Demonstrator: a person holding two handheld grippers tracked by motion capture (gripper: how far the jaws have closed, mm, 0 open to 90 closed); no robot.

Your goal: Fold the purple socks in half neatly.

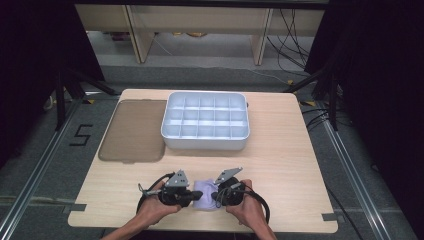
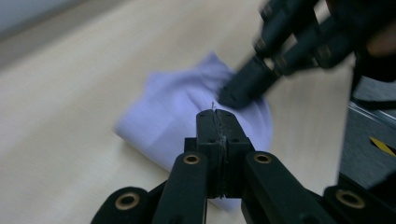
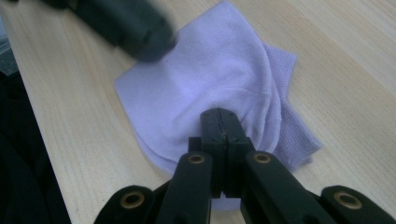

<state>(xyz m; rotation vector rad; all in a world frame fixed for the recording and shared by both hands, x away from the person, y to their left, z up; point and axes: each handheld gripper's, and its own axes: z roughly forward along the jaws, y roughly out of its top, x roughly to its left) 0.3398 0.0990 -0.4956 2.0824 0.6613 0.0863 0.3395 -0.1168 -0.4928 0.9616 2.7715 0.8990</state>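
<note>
We had both tools down at the near edge of the bench [image 1: 280, 150], one on each side of a small lilac cloth [image 1: 205, 194] that lay flat on the wood between them. It looked like a folded sock or similar knit piece, with a ribbed layer showing beneath a smoother top layer in the right gripper view.

The left tool [image 2: 218, 114] had its jaws pressed together; in its own view the tips sat at the edge of the cloth [image 2: 187, 107], and we could not tell whether any fabric was pinched between them. The right tool [image 3: 218, 112] was likewise closed, its tips resting on the stitched hem of the cloth [image 3: 210, 70], and again a grip on fabric could not be confirmed.

We judged the step in hand to be folding or arranging the cloth, with both tools working its opposite sides. The white tray [image 1: 205, 143] with its many compartments stood well apart, farther back on the bench, and the brown lid [image 1: 134, 131] lay just beside it.

The next move, as we saw it, called for a sure pinch on the cloth's edges, keeping the layers together, before lifting it toward a compartment of the tray.
</note>
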